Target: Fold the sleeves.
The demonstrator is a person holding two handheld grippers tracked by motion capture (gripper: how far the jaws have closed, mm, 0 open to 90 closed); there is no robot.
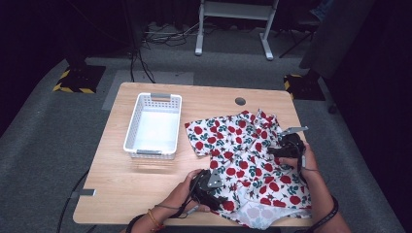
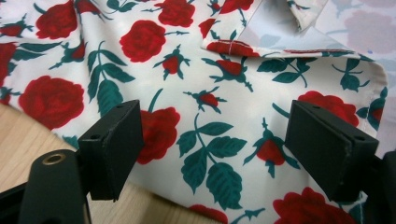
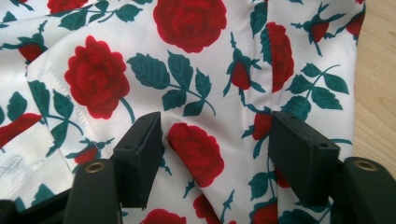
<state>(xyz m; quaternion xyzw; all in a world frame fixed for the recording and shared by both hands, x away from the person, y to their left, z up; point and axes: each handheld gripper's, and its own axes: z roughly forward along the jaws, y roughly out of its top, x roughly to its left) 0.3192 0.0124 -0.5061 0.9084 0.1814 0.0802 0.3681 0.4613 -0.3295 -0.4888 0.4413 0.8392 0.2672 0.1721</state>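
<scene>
While the rose-print shirt lies spread across the table's right half, overhanging the near edge, left gripper and right gripper rest on it, jaws apart. White basket stands well apart, leftward.

Left tongs gaping low, right tongs spread wide, forearms angled inward.

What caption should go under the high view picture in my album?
Two open grippers, left and right, rest on a rose-print shirt beside a white basket on a wooden table.
</scene>
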